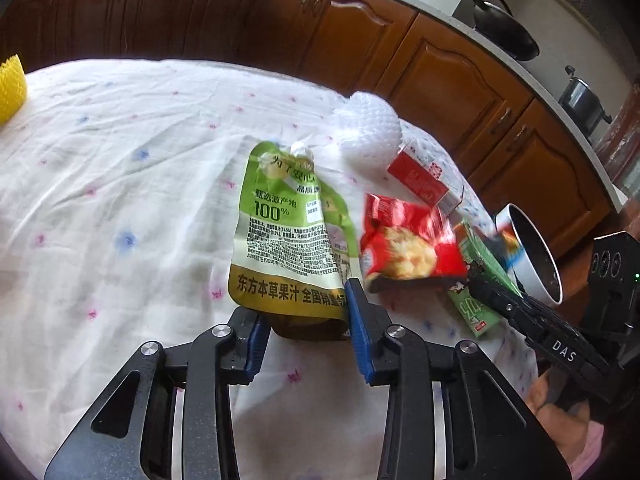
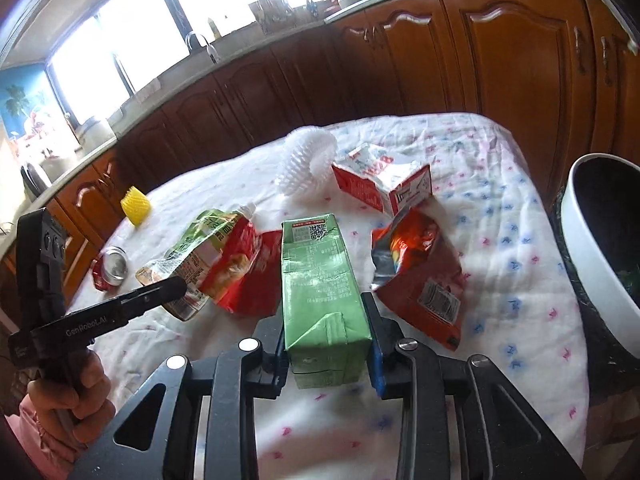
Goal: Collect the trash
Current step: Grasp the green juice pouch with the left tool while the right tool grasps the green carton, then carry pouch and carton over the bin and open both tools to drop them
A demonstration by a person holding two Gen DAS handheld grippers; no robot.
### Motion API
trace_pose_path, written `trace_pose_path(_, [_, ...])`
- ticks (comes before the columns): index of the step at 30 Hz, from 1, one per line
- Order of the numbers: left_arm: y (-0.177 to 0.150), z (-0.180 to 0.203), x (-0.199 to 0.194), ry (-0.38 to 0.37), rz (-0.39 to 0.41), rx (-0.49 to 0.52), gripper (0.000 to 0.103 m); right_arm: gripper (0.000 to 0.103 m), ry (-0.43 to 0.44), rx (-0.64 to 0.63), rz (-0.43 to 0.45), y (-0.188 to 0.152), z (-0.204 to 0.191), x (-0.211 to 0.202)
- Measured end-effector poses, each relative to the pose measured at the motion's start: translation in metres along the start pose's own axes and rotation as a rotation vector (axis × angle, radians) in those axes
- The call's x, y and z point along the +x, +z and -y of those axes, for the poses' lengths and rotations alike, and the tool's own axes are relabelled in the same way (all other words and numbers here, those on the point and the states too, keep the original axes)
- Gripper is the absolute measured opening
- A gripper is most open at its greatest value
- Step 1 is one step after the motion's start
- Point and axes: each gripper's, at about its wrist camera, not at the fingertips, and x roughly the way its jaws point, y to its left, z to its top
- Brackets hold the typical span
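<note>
From your left wrist, your left gripper [image 1: 308,320] clamps the bottom edge of the green juice pouch [image 1: 290,232]. Bare tablecloth [image 1: 120,200] spreads from 9 to 12 o'clock; the red snack bag [image 1: 408,248] crowds 2 o'clock.

From your right wrist, your right gripper [image 2: 328,344] pinches the green carton [image 2: 324,292]. The white bin [image 2: 592,256] rim stands at 3 o'clock, a torn red wrapper [image 2: 420,276] between; the table edge runs behind at 12.
</note>
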Motion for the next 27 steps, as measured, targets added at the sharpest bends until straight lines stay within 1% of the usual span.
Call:
trace_pose_path(7, [0.009,0.014,-0.038,-0.017,0.113,0.045,0.031,0.031,0.004,0.029,0.084,0.004,0.01,-0.037])
trace_pose_path(11, [0.015,0.031,-0.052,-0.043,0.147,0.079,0.031,0.031,-0.01,0.062,0.114,0.005,0.023,-0.053])
trace_pose_path(18, [0.02,0.072,-0.051,-0.11,0.142,0.147,0.031,0.031,-0.072,0.118,0.152,0.001,0.059,-0.083])
trace_pose_path(27, [0.02,0.136,-0.031,-0.197,0.1,0.259,0.031,0.031,-0.16,0.2,0.195,-0.008,0.107,-0.121])
